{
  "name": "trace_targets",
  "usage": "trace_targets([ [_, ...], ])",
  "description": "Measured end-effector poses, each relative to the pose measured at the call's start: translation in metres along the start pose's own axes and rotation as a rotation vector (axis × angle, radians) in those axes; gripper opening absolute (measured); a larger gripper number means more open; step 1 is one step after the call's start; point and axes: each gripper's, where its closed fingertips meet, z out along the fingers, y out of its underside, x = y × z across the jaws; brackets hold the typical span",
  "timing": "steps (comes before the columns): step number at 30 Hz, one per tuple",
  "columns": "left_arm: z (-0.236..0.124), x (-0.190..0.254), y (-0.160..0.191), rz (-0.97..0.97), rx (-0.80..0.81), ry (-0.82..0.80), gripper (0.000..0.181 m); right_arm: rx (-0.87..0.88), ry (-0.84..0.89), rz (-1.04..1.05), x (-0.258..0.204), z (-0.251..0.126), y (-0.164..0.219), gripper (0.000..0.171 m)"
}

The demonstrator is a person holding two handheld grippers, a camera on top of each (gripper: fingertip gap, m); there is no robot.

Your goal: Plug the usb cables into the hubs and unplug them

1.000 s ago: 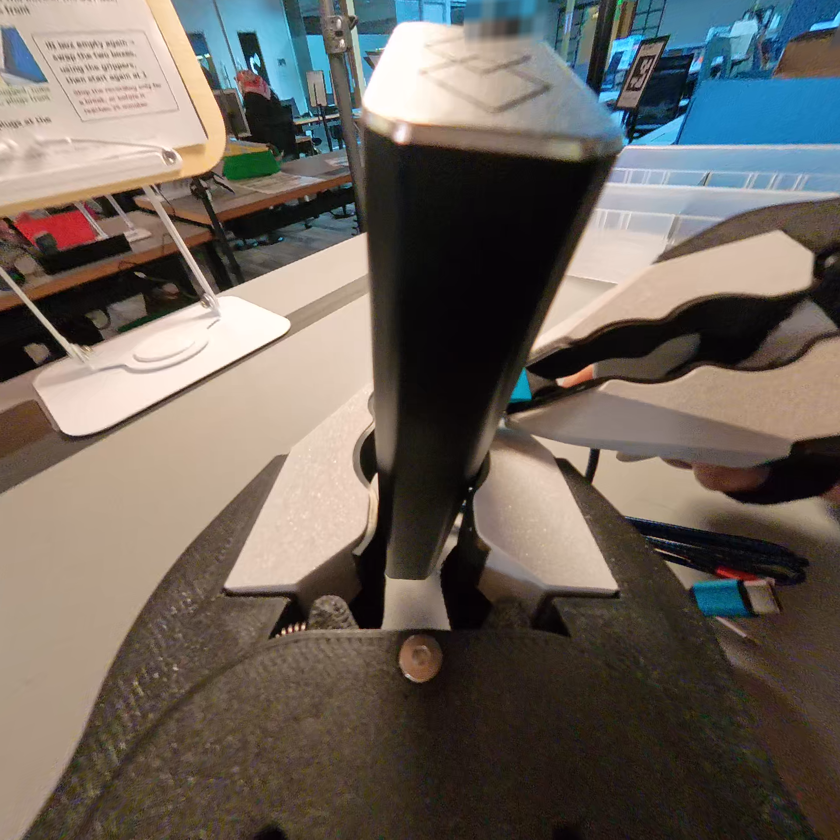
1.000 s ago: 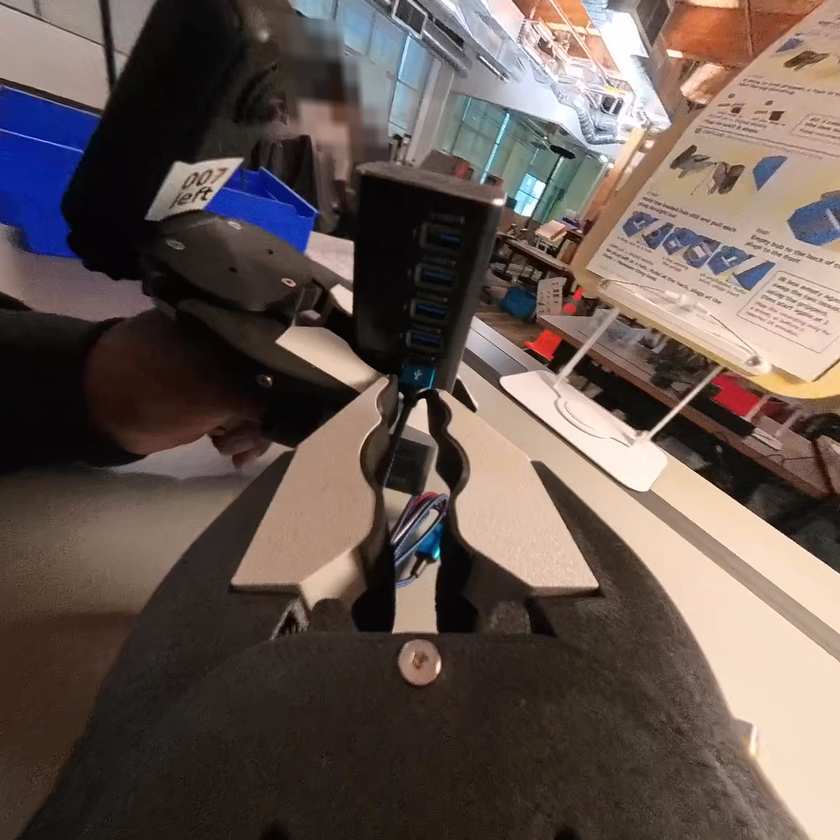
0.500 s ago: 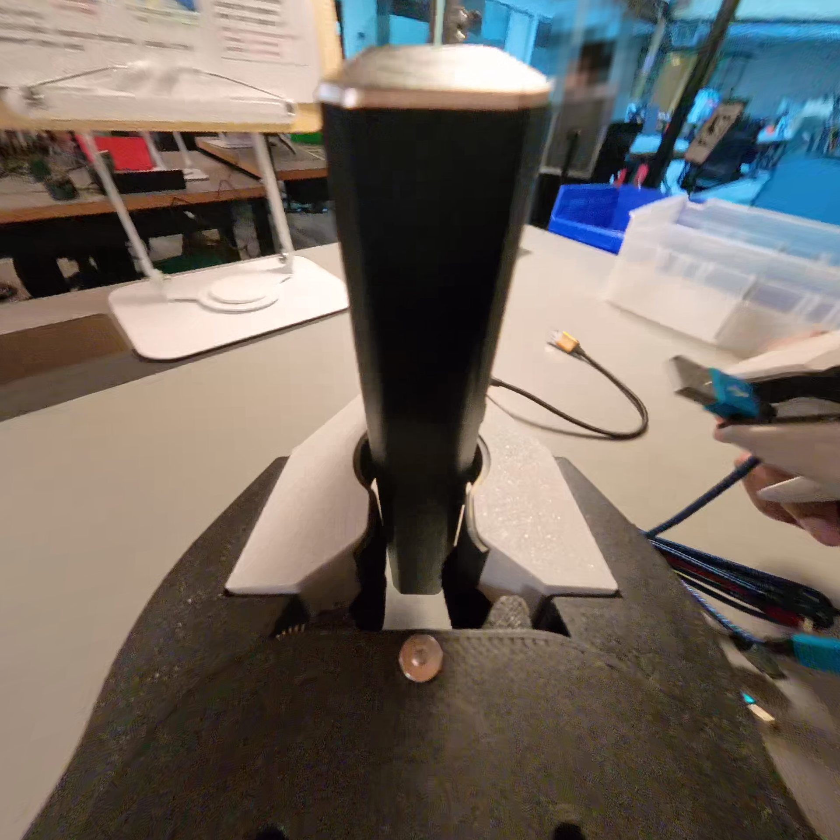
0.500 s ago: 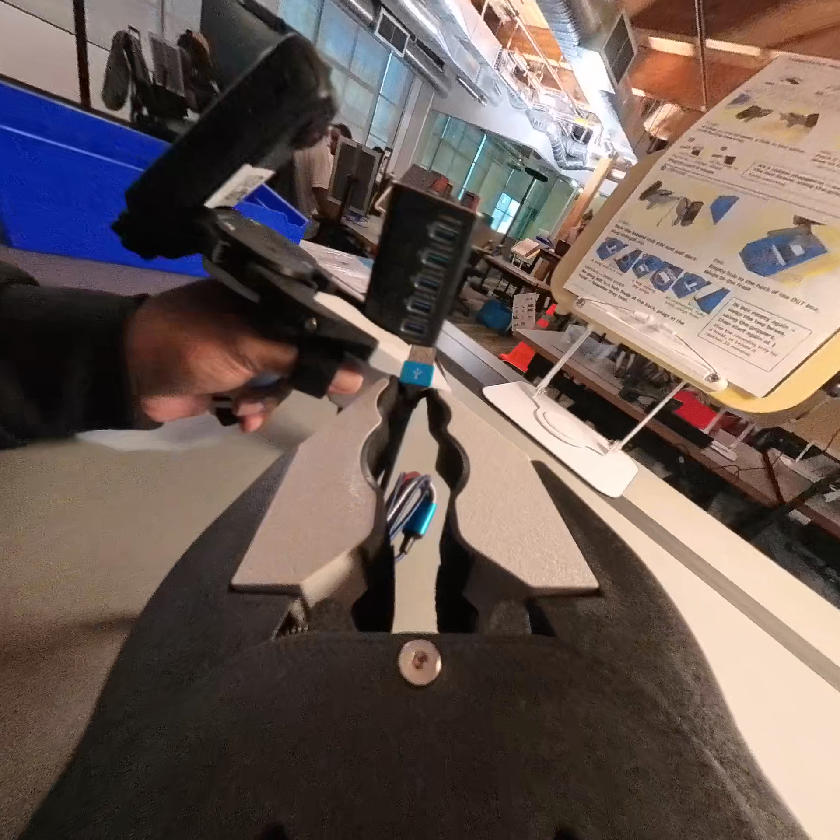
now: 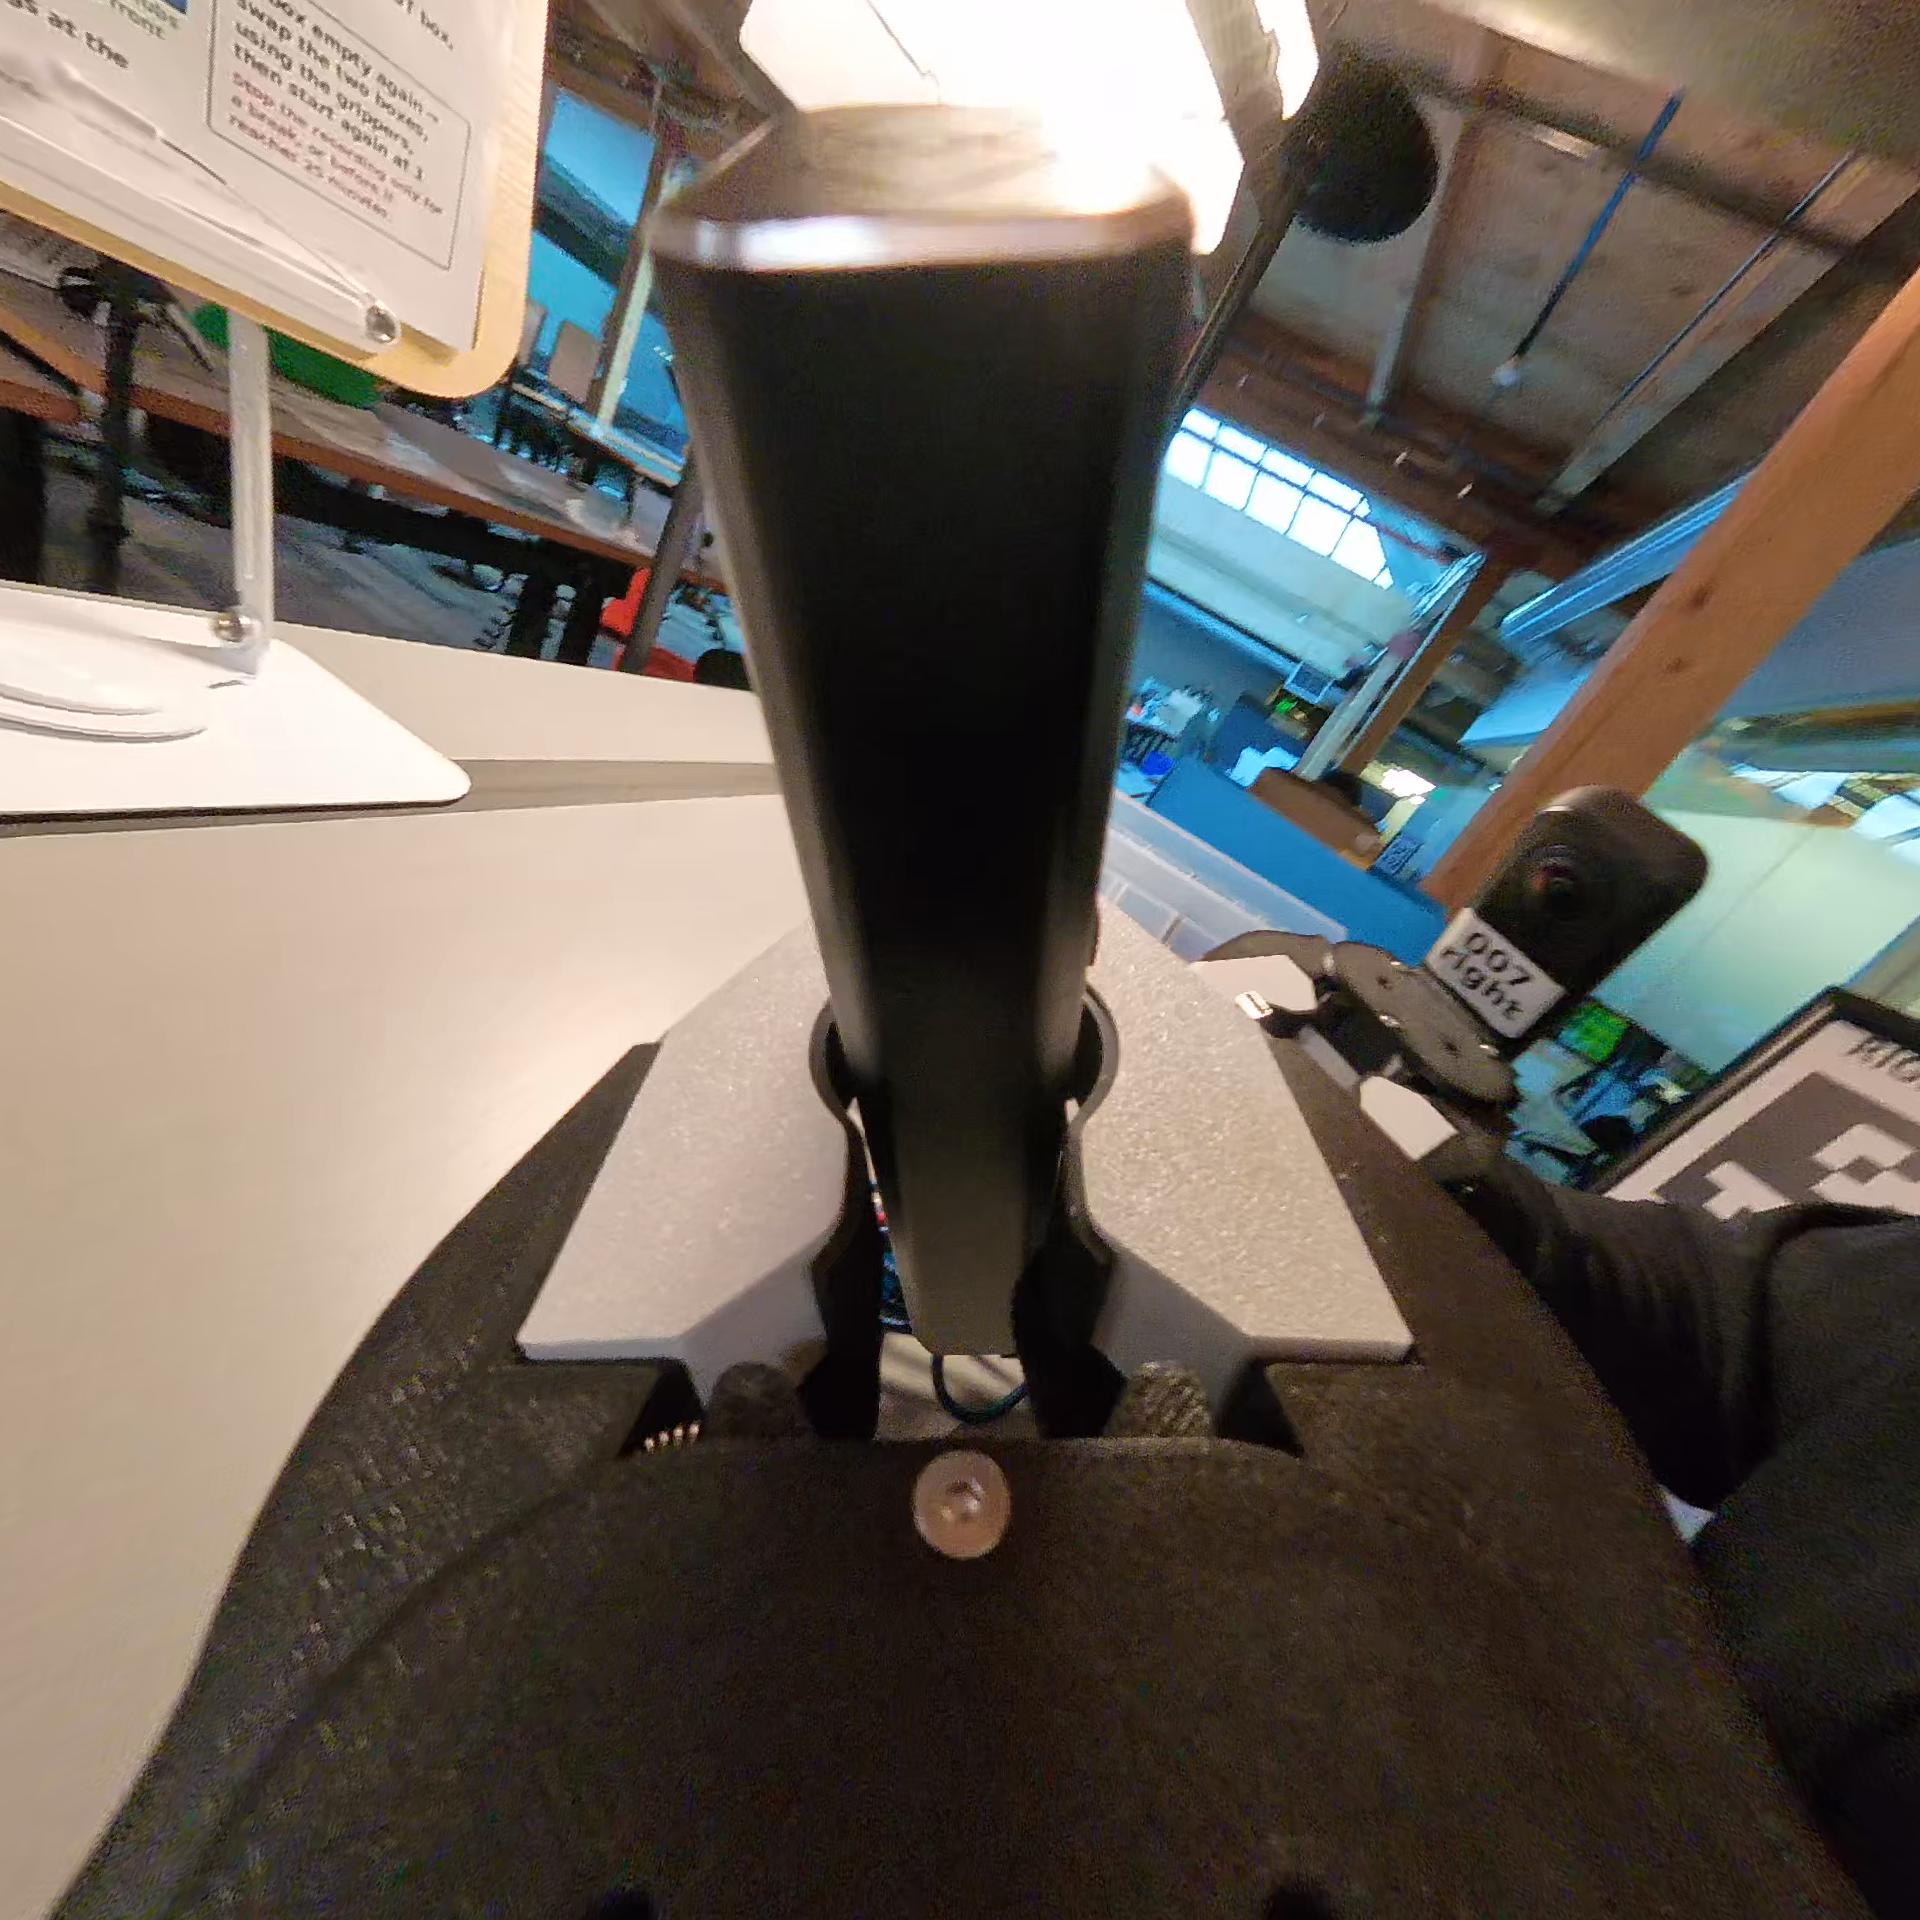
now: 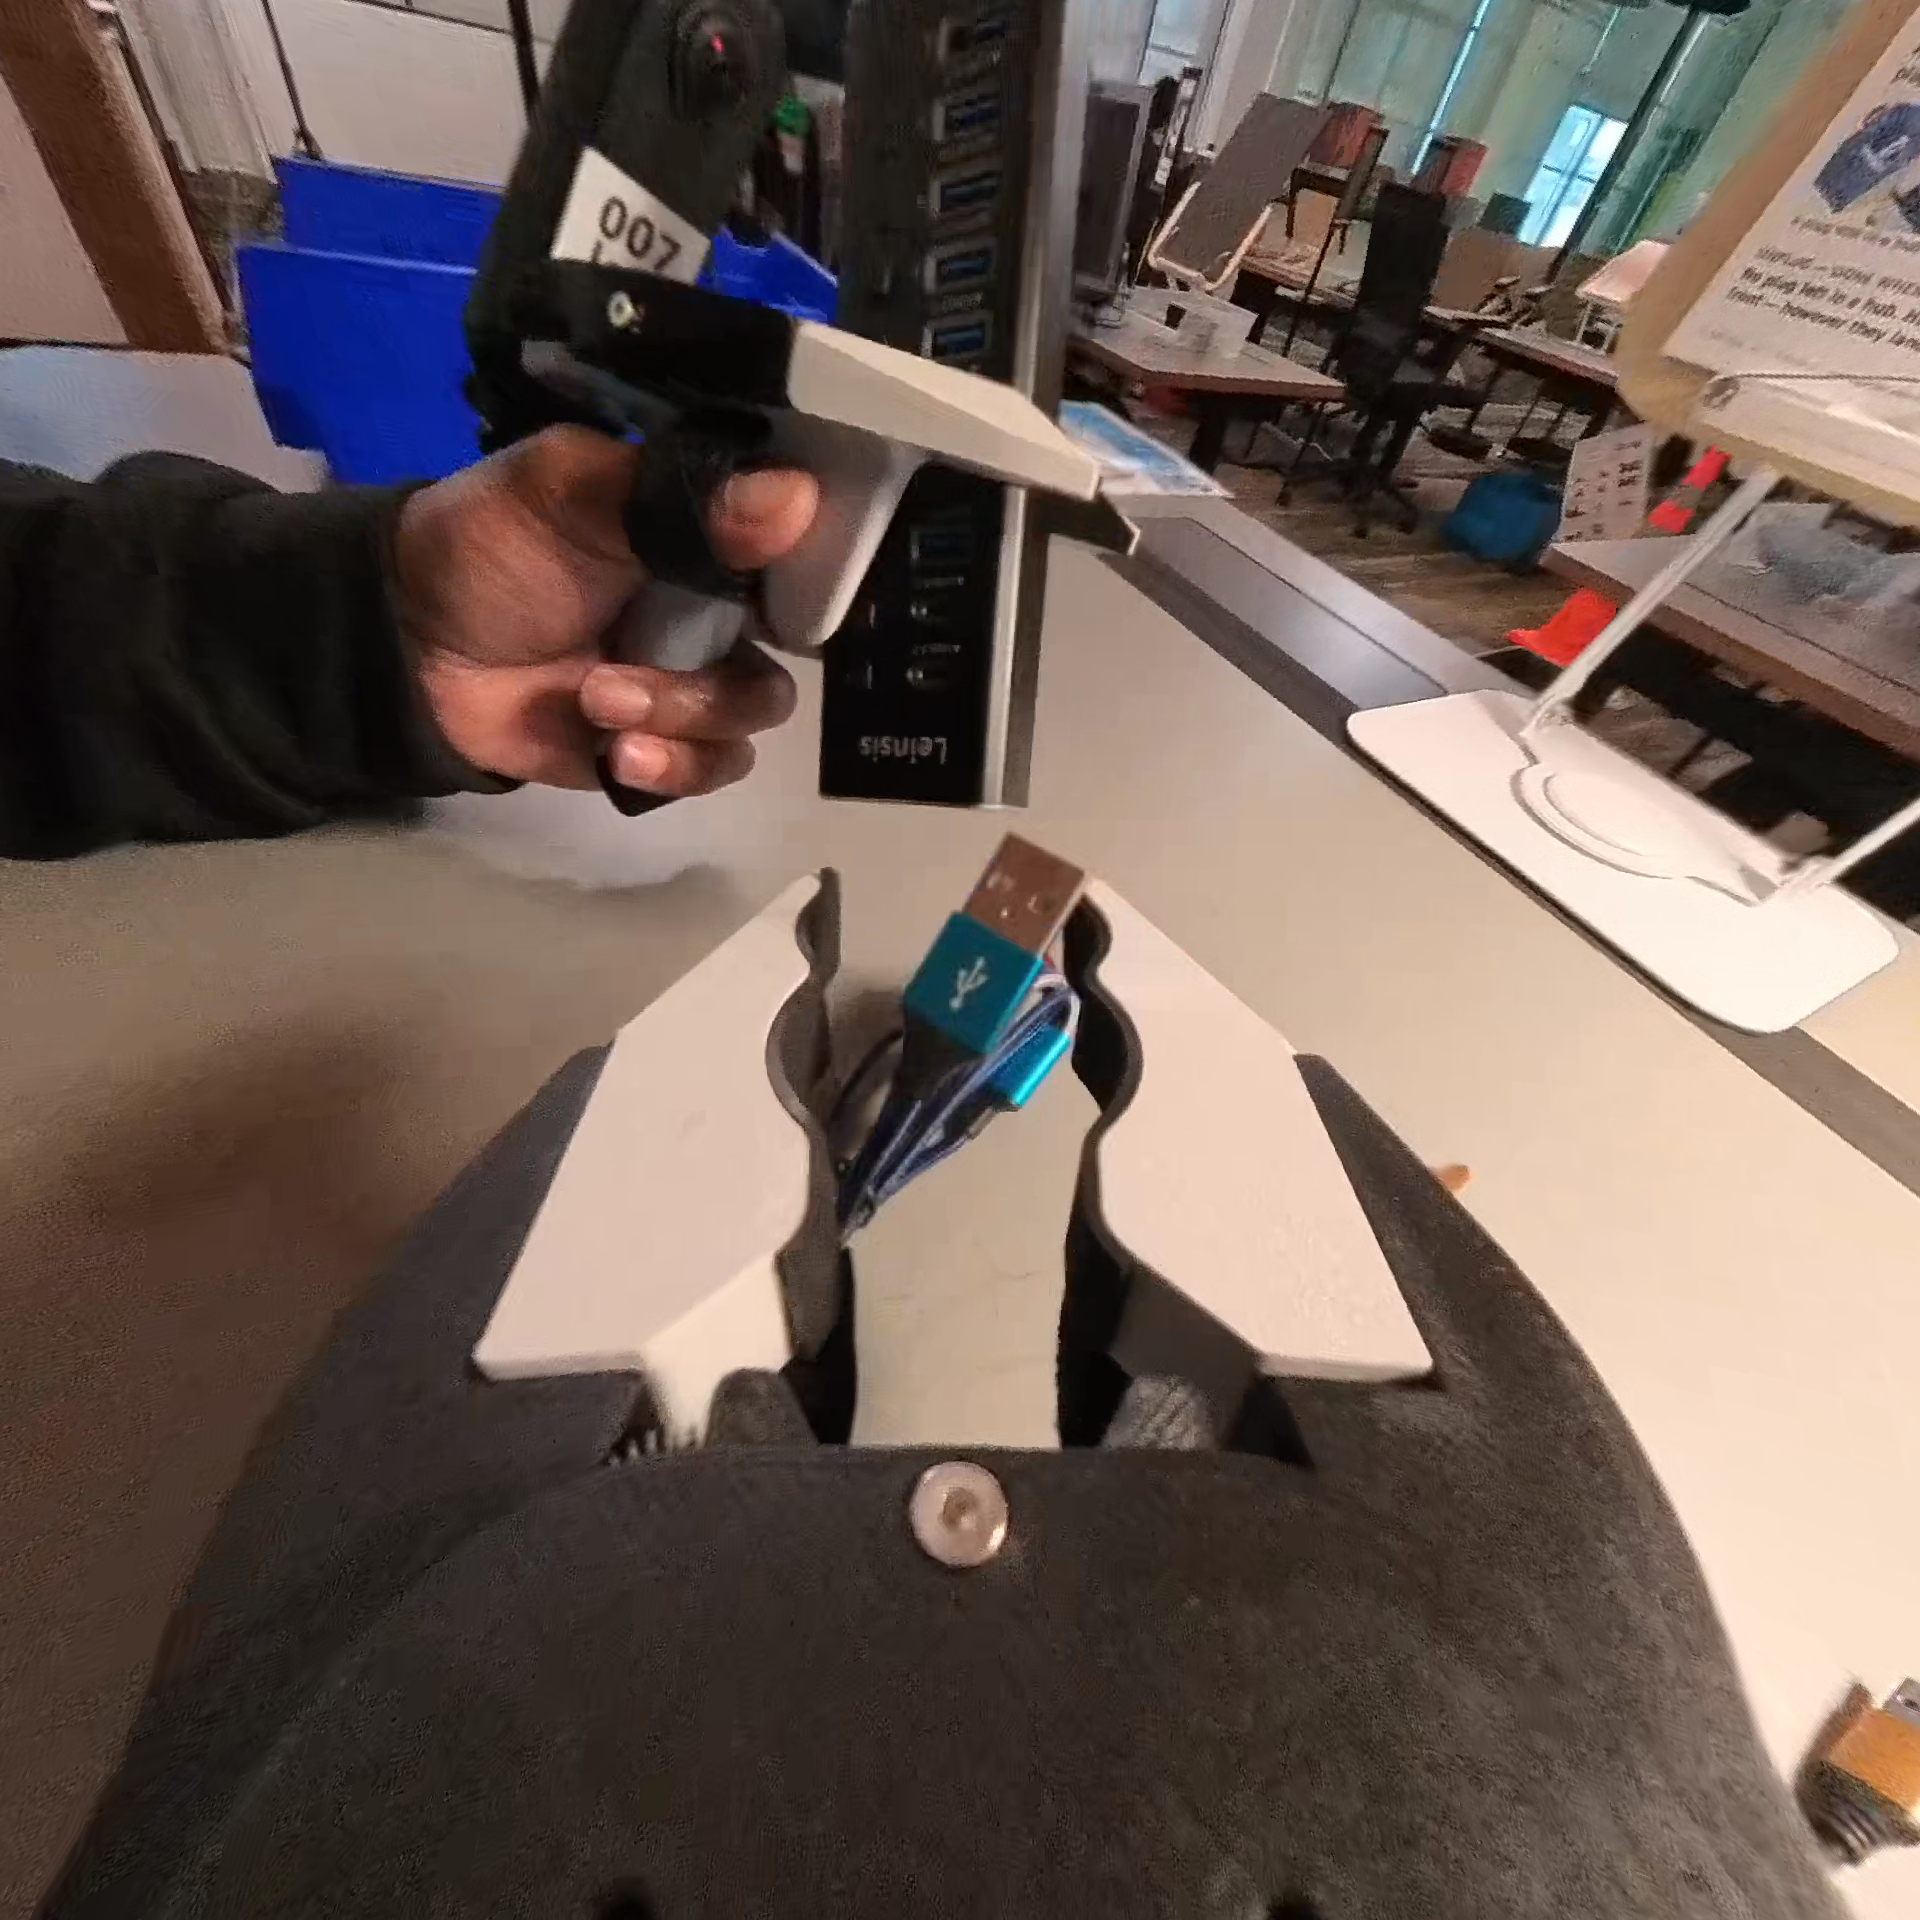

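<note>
My left gripper [image 5: 961, 1039] is shut on the black multi-port USB hub [image 5: 935, 623] and holds it upright above the table. In the right wrist view the hub [image 6: 935, 623] hangs with its lower end just above my right gripper [image 6: 956, 894], clamped by the left gripper [image 6: 1039, 488]. The right gripper's jaws stand apart. A blue USB plug [image 6: 971, 987] with a bare metal tip sits loose between them, leaning toward the right finger [image 6: 1195, 1143]. Its blue braided cable [image 6: 935, 1132] is bundled below. The plug is out of the hub.
A white document stand base [image 6: 1621, 831] sits at the table's far right; it also shows in the left wrist view [image 5: 208, 727]. Blue bins [image 6: 353, 343] stand behind the left hand. An orange-tipped connector [image 6: 1449, 1174] and another connector [image 6: 1870, 1756] lie on the table at right. My left tips are about 30 cm from the connector [image 6: 1870, 1756], my right tips only 25 cm.
The blue plug came out of the hub's lowest port. The left gripper raised the hub and tilted up. The right gripper's jaws opened, leaving the plug loose.
</note>
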Motion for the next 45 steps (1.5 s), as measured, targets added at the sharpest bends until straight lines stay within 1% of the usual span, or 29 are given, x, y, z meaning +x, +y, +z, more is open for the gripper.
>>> trace_targets([
  [6,-0.002,0.014,-0.008,-0.038,0.039,0.104,0.029,0.104,-0.026,-0.016,0.011,-0.025,-0.028,0.052],
  [9,0.001,0.027,-0.004,-0.021,0.005,0.179,0.029,0.173,-0.053,0.012,0.016,-0.041,-0.047,0.052],
  [11,0.004,0.045,0.005,0.014,-0.052,0.271,0.029,0.195,-0.082,0.059,0.018,-0.047,-0.055,0.052],
  [13,0.005,0.069,0.02,0.046,-0.148,0.388,0.03,0.211,-0.133,0.113,0.016,-0.048,-0.059,0.052],
  [15,0.005,0.089,0.04,0.09,-0.258,0.465,0.031,0.214,-0.187,0.151,0.009,-0.046,-0.062,0.053],
  [19,0.005,0.111,0.073,0.195,-0.419,0.522,0.031,0.212,-0.311,0.188,-0.016,-0.04,-0.075,0.058],
  [22,0.005,0.121,0.084,0.22,-0.473,0.542,0.031,0.194,-0.383,0.193,-0.036,-0.035,-0.081,0.059],
  [24,0.003,0.124,0.088,0.238,-0.503,0.545,0.031,0.17,-0.4,0.189,-0.046,-0.029,-0.081,0.058],
  [26,0.002,0.126,0.094,0.266,-0.541,0.545,0.031,0.138,-0.382,0.172,-0.052,-0.022,-0.08,0.055],
  [27,0.001,0.127,0.098,0.279,-0.562,0.541,0.031,0.121,-0.364,0.161,-0.052,-0.017,-0.079,0.05],
  [29,0.001,0.126,0.104,0.295,-0.598,0.524,0.031,0.106,-0.326,0.122,-0.053,-0.012,-0.08,0.03],
  [31,0.002,0.126,0.101,0.258,-0.583,0.516,0.032,0.092,-0.302,0.104,-0.053,-0.012,-0.08,0.028],
  [32,0.004,0.125,0.094,0.233,-0.551,0.511,0.037,0.094,-0.285,0.103,-0.051,-0.014,-0.082,0.027],
  [34,0.005,0.122,0.076,0.206,-0.449,0.508,0.05,0.116,-0.235,0.086,-0.042,-0.021,-0.09,0.027],
  [35,0.005,0.119,0.064,0.191,-0.384,0.5,0.053,0.139,-0.208,0.086,-0.035,-0.027,-0.096,0.027],
  [37,0.002,0.115,0.04,0.143,-0.26,0.497,0.053,0.193,-0.145,0.095,-0.015,-0.044,-0.11,0.027],
  [39,-0.001,0.11,0.019,0.096,-0.159,0.491,0.052,0.243,-0.072,0.084,0.009,-0.072,-0.123,0.026],
  [41,-0.003,0.104,0.007,0.075,-0.099,0.477,0.051,0.261,0.027,0.038,0.037,-0.106,-0.135,0.026],
  [43,-0.002,0.094,0.006,0.078,-0.098,0.424,0.05,0.233,0.151,-0.028,0.071,-0.143,-0.14,0.026],
  [45,0.0,0.089,0.006,0.087,-0.106,0.395,0.049,0.17,0.28,-0.081,0.11,-0.182,-0.138,0.026],
])
